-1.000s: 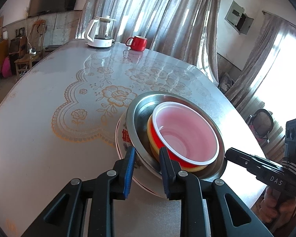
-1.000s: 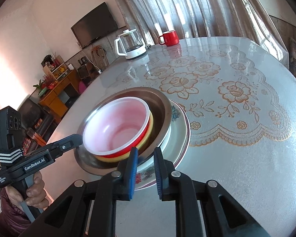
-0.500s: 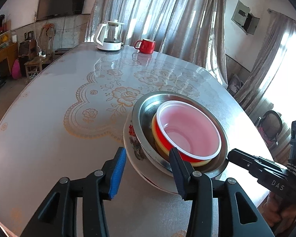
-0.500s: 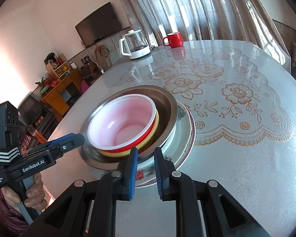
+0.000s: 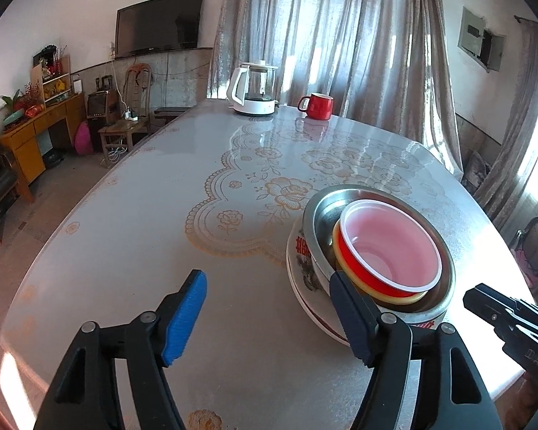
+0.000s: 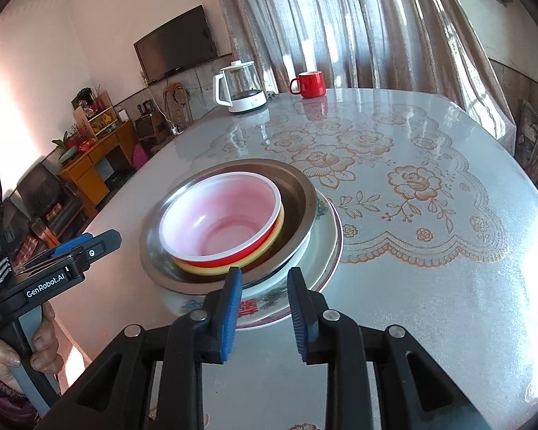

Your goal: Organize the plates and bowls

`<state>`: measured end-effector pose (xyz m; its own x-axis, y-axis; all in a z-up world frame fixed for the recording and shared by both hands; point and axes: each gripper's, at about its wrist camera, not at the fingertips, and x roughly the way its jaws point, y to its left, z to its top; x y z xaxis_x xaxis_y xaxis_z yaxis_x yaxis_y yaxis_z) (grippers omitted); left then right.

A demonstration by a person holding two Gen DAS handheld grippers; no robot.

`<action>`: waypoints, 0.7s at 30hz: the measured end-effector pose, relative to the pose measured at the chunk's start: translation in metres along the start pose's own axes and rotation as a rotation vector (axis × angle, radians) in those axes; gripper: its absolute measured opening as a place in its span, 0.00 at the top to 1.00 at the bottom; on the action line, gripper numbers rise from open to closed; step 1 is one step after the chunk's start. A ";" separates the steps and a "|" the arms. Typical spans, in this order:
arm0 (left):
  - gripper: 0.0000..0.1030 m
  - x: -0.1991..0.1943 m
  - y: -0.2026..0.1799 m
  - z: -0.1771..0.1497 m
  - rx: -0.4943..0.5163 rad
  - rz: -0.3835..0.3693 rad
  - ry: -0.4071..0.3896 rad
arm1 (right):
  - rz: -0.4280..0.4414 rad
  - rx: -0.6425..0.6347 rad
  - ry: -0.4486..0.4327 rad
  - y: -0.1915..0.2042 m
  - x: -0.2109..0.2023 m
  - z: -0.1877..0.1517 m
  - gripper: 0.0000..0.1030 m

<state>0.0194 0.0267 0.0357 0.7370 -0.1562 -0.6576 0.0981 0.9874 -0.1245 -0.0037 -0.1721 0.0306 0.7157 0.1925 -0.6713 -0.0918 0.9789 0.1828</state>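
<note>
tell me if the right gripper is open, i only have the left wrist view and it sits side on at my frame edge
observer: open. In the right wrist view the right gripper has its blue pads apart and nothing between them is gripped.
operator: how close is it to the stack
observer: its fingertips sit just at the near rim of the flowered plate, and the plate's red character shows in the gap between the fingers.
</note>
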 end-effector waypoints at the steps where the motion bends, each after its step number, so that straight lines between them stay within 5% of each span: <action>1: 0.25 -0.002 -0.001 -0.002 -0.002 0.012 -0.006 | -0.011 0.003 -0.004 0.000 -0.001 -0.001 0.71; 11: 0.01 -0.014 -0.007 -0.013 0.010 0.075 -0.055 | -0.175 0.030 -0.087 0.009 -0.010 -0.007 0.64; 21: 0.00 -0.014 -0.018 -0.018 0.044 0.084 -0.056 | -0.198 -0.012 -0.080 0.021 -0.003 -0.010 0.63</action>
<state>-0.0045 0.0108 0.0335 0.7798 -0.0725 -0.6219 0.0631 0.9973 -0.0370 -0.0145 -0.1516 0.0290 0.7733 -0.0090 -0.6340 0.0478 0.9979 0.0442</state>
